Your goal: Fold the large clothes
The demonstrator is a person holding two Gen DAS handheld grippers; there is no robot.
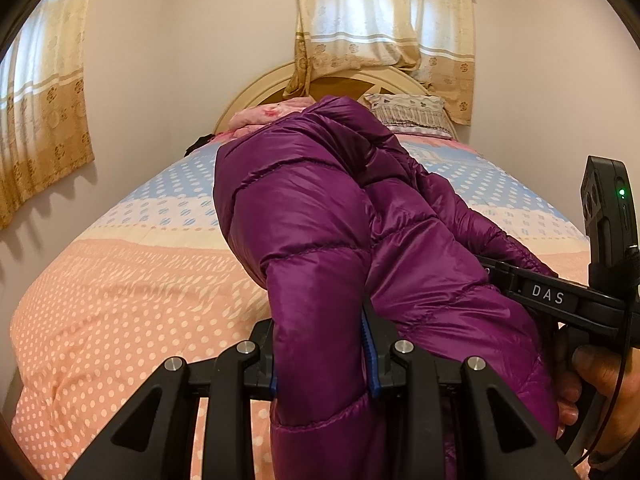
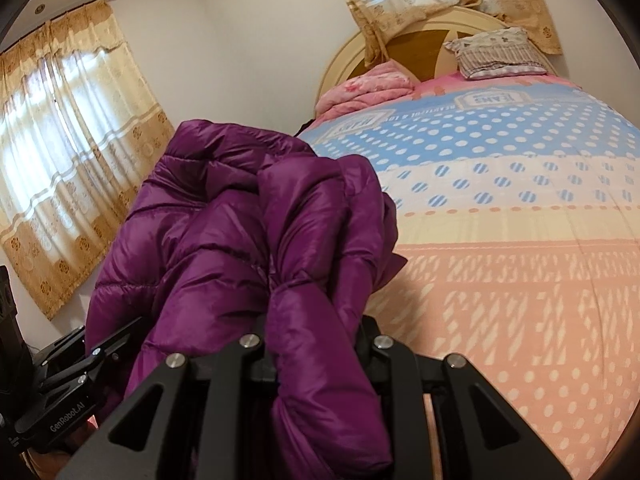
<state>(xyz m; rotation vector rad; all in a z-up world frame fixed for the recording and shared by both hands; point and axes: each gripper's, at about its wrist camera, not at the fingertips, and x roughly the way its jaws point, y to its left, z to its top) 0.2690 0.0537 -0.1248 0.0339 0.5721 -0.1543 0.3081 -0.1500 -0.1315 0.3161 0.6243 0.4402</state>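
A purple quilted puffer jacket (image 1: 320, 208) is lifted above the bed. My left gripper (image 1: 322, 360) is shut on a thick fold of it; the fabric fills the gap between the blue-edged fingers (image 1: 370, 360). My right gripper (image 2: 316, 344) is shut on another bunched part of the same jacket (image 2: 248, 216), and its fingertips are hidden by the fabric. The right gripper also shows at the right edge of the left wrist view (image 1: 548, 296), close beside the jacket. The left gripper's body shows at the lower left of the right wrist view (image 2: 64, 400).
The bed (image 1: 120, 280) has a dotted pink, cream and blue cover. A folded pink blanket (image 1: 268, 114) and a patterned pillow (image 1: 408, 110) lie by the curved headboard (image 2: 416, 48). Curtained windows (image 2: 64, 140) are on the walls.
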